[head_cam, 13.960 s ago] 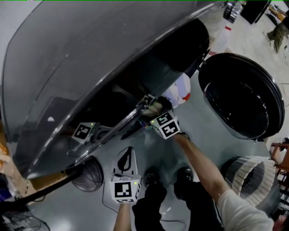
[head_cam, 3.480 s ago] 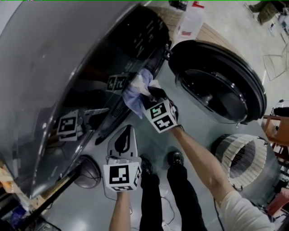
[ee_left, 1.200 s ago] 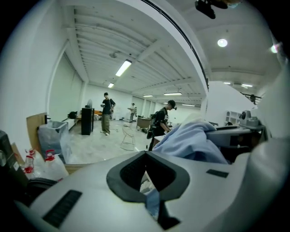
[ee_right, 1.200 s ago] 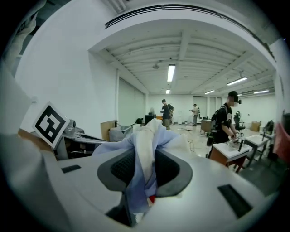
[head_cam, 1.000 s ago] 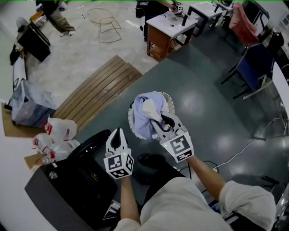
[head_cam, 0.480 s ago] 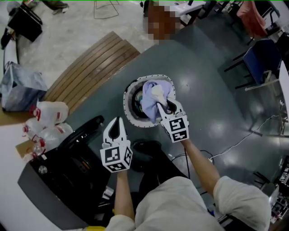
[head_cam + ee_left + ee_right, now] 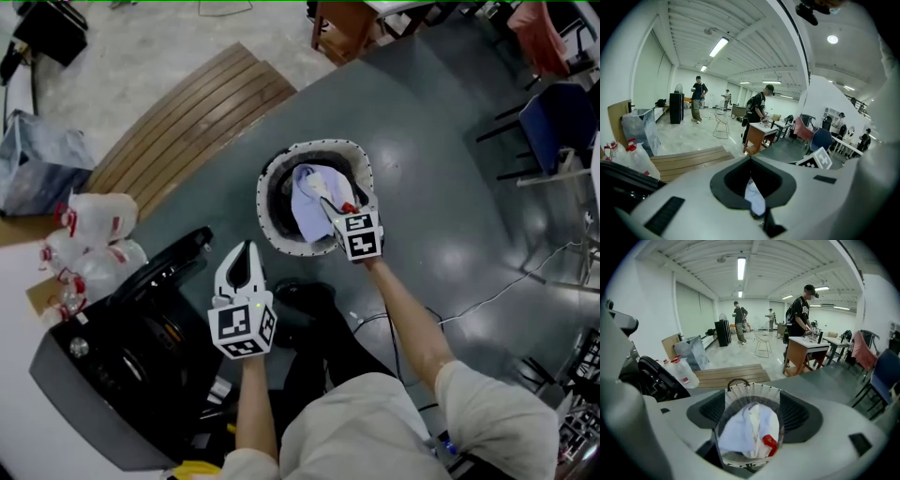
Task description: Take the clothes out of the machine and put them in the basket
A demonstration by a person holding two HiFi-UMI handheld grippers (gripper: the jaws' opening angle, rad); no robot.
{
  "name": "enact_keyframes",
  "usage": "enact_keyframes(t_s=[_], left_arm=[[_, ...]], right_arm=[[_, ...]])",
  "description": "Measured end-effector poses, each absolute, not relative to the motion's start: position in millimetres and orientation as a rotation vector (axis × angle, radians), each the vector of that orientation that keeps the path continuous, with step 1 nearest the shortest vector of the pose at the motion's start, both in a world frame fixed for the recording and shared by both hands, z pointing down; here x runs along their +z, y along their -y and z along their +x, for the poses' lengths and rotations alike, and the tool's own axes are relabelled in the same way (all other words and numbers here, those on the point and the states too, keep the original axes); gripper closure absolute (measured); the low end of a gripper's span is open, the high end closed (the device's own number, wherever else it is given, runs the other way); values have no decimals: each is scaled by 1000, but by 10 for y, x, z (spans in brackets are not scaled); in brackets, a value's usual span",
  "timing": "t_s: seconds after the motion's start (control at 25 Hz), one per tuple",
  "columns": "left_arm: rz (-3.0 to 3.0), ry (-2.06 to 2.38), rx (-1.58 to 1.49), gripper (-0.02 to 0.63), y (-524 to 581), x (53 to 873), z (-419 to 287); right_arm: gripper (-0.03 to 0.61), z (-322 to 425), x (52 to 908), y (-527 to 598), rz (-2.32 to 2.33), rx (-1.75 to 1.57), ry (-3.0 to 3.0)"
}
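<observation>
Jaws of the right gripper (image 7: 337, 202), just opened, stand spread and empty over the clothes (image 7: 305, 202), judged limp and light, in the basket (image 7: 263, 192); grip bunched folds.

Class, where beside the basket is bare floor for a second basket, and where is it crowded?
Bare: dark floor right of the basket, up to the chair and cable. Crowded: left and near side, with the machine, bottles and person's shoe.
</observation>
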State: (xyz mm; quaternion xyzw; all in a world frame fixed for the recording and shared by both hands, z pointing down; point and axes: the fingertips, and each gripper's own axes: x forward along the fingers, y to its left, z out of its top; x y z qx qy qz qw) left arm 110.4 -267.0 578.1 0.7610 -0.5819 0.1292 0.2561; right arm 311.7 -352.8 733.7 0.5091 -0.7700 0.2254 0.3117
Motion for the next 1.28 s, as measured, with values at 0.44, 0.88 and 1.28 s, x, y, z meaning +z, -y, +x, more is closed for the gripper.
enact_keyframes(t_s=[0.44,0.88,1.28], left_arm=[[2048,1650,298,595,2653,5475,935],[1824,1969,179,595,1915,4870,-504],[1338,2342,63,595,200,4471,-1675]], right_arm=[[474,2974,6824,3205,1302,480,2107],[555,1185,5775,2760,956,271,2431],[555,-648,4753,1753,350,79,2732]])
